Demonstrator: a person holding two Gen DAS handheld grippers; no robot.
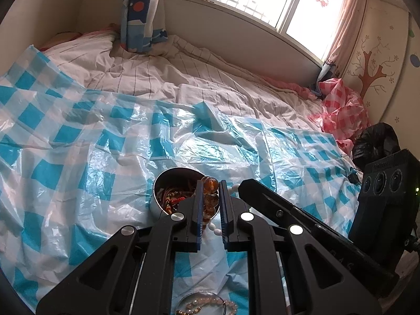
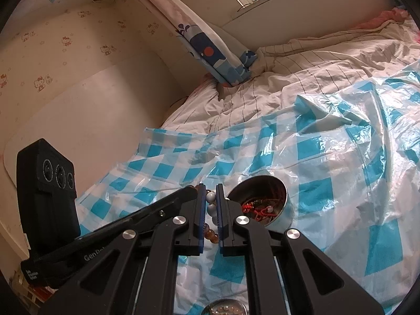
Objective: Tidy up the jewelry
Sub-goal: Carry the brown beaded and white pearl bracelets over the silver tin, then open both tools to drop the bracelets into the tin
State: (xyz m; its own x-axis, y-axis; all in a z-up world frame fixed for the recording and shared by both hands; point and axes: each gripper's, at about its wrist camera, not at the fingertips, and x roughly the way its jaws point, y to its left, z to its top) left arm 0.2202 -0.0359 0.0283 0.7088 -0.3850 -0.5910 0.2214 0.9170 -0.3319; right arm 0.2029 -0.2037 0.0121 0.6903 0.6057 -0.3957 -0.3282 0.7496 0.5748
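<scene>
**Two grippers hold one bead strand beside the jewelry cup**

Left wrist view: the left gripper (image 1: 212,204) is clenched on the amber beads (image 1: 210,197) of a bead strand; the brown beads sit between its blue pads. Some white beads (image 1: 214,229) of the same strand hang just below, at about 6 o'clock from the amber ones. The metal cup (image 1: 172,191), already filled with red and brown jewelry, stands at about 9 o'clock from the fingertips, very near. The right gripper (image 1: 242,183) comes in from 4 o'clock, with its tip close to the strand. At the bottom edge a glass dish (image 1: 202,303) with pale beads is partly hidden by the gripper body. All rests on a blue checked plastic sheet (image 1: 78,144) spread over the bed.

Right wrist view: the right gripper (image 2: 210,204) is clenched on the white beads (image 2: 212,204), and amber beads (image 2: 210,232) hang below them. The metal cup (image 2: 262,202) is at 3 o'clock, tilted toward the camera. The left gripper (image 2: 183,197) enters from 8 o'clock.

I judge that the step in hand is carrying the strand to the cup. The next move probably calls for bringing both grippers over the cup opening together, so that the strand does not stretch or catch the rim, and then releasing.
</scene>
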